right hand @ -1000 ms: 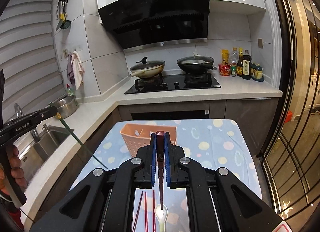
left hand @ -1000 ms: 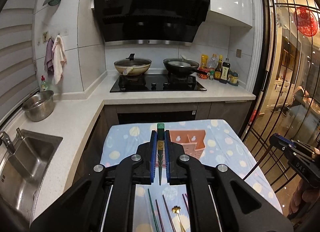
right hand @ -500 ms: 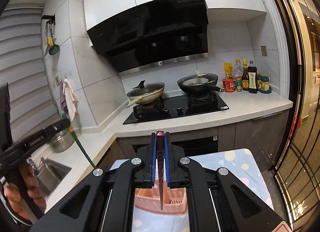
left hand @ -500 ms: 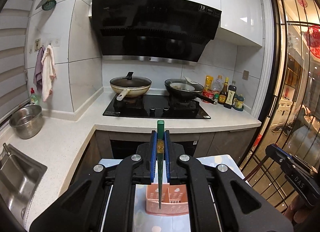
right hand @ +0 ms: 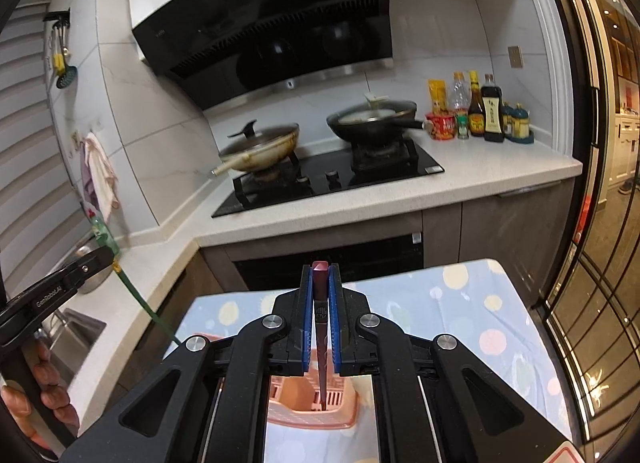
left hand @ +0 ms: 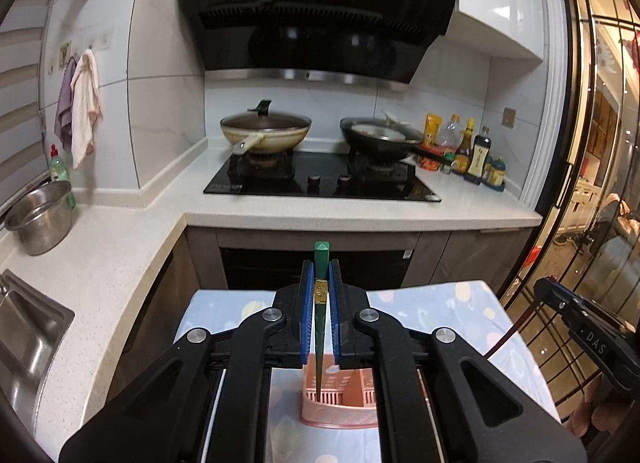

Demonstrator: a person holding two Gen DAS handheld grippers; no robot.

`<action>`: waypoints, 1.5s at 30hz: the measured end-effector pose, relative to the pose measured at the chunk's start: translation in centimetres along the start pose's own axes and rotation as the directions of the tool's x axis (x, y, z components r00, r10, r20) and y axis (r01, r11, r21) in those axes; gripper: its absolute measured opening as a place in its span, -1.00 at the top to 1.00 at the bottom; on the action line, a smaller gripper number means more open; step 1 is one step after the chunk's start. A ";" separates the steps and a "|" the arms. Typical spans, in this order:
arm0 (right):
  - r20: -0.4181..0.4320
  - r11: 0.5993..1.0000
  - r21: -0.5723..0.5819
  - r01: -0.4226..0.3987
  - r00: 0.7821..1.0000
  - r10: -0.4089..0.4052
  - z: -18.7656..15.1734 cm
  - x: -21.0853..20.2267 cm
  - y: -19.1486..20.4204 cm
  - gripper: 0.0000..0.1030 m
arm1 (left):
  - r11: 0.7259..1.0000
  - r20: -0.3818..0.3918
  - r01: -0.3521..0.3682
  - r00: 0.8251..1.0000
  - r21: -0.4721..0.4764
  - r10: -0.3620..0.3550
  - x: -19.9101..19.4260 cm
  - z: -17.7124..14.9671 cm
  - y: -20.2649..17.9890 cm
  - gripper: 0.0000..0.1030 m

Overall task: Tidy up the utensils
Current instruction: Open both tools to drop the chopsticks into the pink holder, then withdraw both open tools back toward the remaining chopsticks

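Note:
My left gripper is shut on a green chopstick that hangs point-down, its tip just inside the pink slotted utensil basket. My right gripper is shut on a dark red chopstick, also point-down with its tip inside the same basket. The basket stands on a table with a blue dotted cloth. The left gripper with its green chopstick also shows at the left of the right wrist view; the right gripper shows at the right of the left wrist view.
Beyond the table is a kitchen counter with a hob, two woks and sauce bottles. A steel pot and sink lie on the left. A glass door with bars is on the right.
Both grippers have moved forward over the table and tilted up, bringing both chopstick tips down into the pink basket. The loose chopsticks and spoons on the cloth have dropped out of view.

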State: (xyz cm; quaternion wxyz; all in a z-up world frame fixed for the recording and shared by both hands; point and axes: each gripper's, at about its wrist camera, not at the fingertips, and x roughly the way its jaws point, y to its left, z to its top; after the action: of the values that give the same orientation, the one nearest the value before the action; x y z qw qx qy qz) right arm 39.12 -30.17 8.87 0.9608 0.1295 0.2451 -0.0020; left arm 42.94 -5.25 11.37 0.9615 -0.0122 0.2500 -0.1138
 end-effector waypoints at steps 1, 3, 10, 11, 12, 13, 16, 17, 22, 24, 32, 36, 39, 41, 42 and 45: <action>-0.008 1.000 0.001 0.003 1.000 -0.003 -0.3 0.3 -0.1 0.87 | 1.000 -0.011 -0.002 1.000 -0.003 0.002 0.3 -0.4 0.2 0.86; -0.024 1.000 0.000 0.006 1.000 -0.006 -1.0 0.7 -0.4 0.86 | 1.000 -0.027 -0.011 1.000 -0.005 0.010 0.7 -1.1 0.4 0.86; -0.007 0.999 -0.024 0.025 1.000 -0.026 -2.7 -1.1 -0.4 0.06 | 0.996 0.003 -0.080 0.997 0.031 0.080 -1.0 -3.1 -0.1 -0.16; 0.003 0.999 -0.030 0.029 1.000 -0.029 -2.8 -1.8 -0.3 -0.01 | 0.995 0.016 -0.093 0.996 0.035 0.093 -1.5 -3.3 -0.2 -0.25; 0.011 0.999 -0.034 0.031 0.999 -0.031 -3.0 -2.4 -0.2 -0.04 | 0.994 0.027 -0.098 0.995 0.041 0.097 -2.1 -3.6 -0.4 -0.32; 0.017 0.999 -0.038 0.031 0.999 -0.030 -3.2 -3.0 -0.1 -0.06 | 0.994 0.031 -0.100 0.995 0.049 0.099 -2.6 -3.8 -0.7 -0.35; 0.023 0.999 -0.035 0.016 1.000 -0.015 -3.5 -4.9 0.1 -0.09 | 0.993 0.025 -0.106 0.994 0.059 0.104 -4.0 -4.2 -1.0 -0.35; 0.025 0.999 -0.032 0.010 1.000 -0.010 -3.6 -5.5 0.1 -0.09 | 0.993 0.021 -0.102 0.995 0.057 0.101 -4.4 -4.4 -1.1 -0.35; 0.036 0.999 -0.037 0.007 0.999 -0.005 -5.0 -8.8 0.3 -0.11 | 0.994 0.008 -0.097 0.995 0.056 0.097 -7.0 -5.7 -1.4 -0.47; 0.031 0.999 -0.038 0.002 1.000 -0.001 -5.8 -10.0 0.4 -0.12 | 0.993 0.004 -0.099 0.995 0.061 0.099 -8.0 -6.3 -1.5 -0.49; 0.005 0.997 -0.070 0.013 1.000 -0.013 -9.9 -14.7 0.8 -0.12 | 0.994 -0.043 -0.090 0.995 0.058 0.093 -12.2 -10.6 -1.7 -0.62; -0.030 0.996 -0.084 0.027 0.999 -0.030 -13.3 -17.1 0.7 -0.12 | 0.995 -0.088 -0.088 0.992 0.045 0.092 -13.9 -13.8 -1.2 -0.64; -0.070 0.996 -0.082 0.030 0.997 -0.036 -15.9 -18.4 0.2 -0.12 | 0.996 -0.133 -0.090 0.987 0.023 0.092 -14.9 -16.6 -0.4 -0.64; -0.096 0.996 -0.081 0.036 0.994 -0.044 -17.9 -19.3 -0.2 -0.12 | 0.995 -0.168 -0.100 0.981 0.007 0.099 -15.4 -18.5 0.2 -0.64; -0.108 0.996 -0.082 0.044 0.993 -0.053 -19.0 -19.7 -0.4 -0.12 | 0.994 -0.180 -0.105 0.978 0.002 0.103 -15.7 -19.5 0.4 -0.64; -0.150 0.996 -0.070 0.054 0.987 -0.064 -21.5 -20.5 -1.0 -0.12 | 0.992 -0.224 -0.126 0.967 -0.003 0.122 -16.4 -22.5 1.1 -0.64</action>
State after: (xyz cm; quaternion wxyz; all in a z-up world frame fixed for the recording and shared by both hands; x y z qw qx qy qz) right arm 10.93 -26.95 0.07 0.9426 0.0903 0.3214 -0.0123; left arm 18.43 0.29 -0.54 0.9323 0.0082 0.3577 -0.0520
